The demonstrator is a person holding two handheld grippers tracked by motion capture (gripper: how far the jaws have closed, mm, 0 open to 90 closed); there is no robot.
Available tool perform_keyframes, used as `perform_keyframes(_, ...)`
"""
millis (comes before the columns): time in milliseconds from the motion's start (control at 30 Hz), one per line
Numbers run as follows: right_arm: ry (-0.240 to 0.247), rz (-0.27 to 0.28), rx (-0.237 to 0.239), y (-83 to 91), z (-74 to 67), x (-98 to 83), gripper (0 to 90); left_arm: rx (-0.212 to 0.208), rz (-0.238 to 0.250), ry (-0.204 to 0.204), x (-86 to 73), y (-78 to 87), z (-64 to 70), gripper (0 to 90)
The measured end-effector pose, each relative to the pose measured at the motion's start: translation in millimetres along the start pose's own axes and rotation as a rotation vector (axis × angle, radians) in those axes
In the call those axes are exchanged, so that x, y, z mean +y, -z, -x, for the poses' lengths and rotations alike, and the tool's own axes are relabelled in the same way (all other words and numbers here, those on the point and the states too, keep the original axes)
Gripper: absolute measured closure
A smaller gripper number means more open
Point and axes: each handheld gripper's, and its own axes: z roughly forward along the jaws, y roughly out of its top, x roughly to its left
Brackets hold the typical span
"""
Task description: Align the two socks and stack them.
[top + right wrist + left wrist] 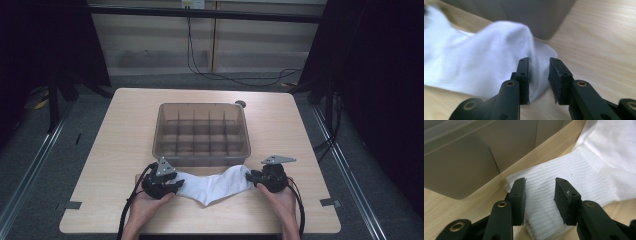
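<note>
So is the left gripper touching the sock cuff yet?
Touching. In the left gripper view the left gripper straddles the ribbed cuff of the white sock, jaws open, its left pad against the fabric edge.

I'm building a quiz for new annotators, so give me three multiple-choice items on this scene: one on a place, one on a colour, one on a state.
1. Where does the sock lie?
A. Inside the divided bin
B. On the table between the bin and the person
C. On the floor

2. What colour is the sock?
A. White
B. Black
C. Red

3. How do the left tongs stand?
A. Shut on the bin's rim
B. Open, jaws either side of the ribbed cuff
C. Shut on the sock's toe

Answers: 1 B, the high view shows it on the table in front of the divided bin, between both tongs. 2 A, it is white in every view. 3 B, the left gripper view shows a gap between the jaws with the cuff lying in it.
</note>
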Motion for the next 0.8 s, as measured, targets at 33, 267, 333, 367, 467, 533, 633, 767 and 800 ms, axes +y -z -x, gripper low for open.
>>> perform_keyframes(33,0.012,-0.015,-0.01,-0.8,-0.1,-1.0,72.5,-0.001,0.009,0.005,-0.6,-0.4,0.3,61.3)
perform_keyframes(267,0.022,-0.056,-0.038,4.0,1.4,-3.5,83.5,0.009,0.0,-0.012,-5.3,3.8,2.8,60.6)
perform_keyframes(333,0.027,-0.069,-0.044,5.9,1.8,-3.6,81.9,-0.01,-0.01,-0.012,-5.5,5.8,5.2,60.5)
perform_keyframes(367,0.027,-0.075,-0.045,6.8,2.1,-3.6,79.6,-0.018,-0.016,-0.01,-5.6,7.0,6.8,60.4)
perform_keyframes(467,0.022,-0.083,-0.049,9.6,1.6,-3.5,77.4,-0.031,-0.03,-0.017,-5.5,9.4,9.7,60.4)
perform_keyframes(533,0.024,-0.057,-0.043,15.5,0.5,-2.3,68.8,-0.035,-0.021,-0.02,-5.4,11.3,11.9,59.9)
perform_keyframes(633,0.029,0.015,-0.037,21.8,-1.6,1.9,68.2,-0.038,-0.008,-0.021,-2.4,13.7,11.6,60.1)
perform_keyframes(767,0.04,0.088,0.023,22.7,-5.4,6.5,82.2,-0.052,0.003,-0.023,5.1,11.7,11.6,60.6)
perform_keyframes(800,0.069,0.087,0.045,19.5,-10.3,9.4,87.8,-0.047,0.0,-0.034,8.3,7.4,12.5,60.6)
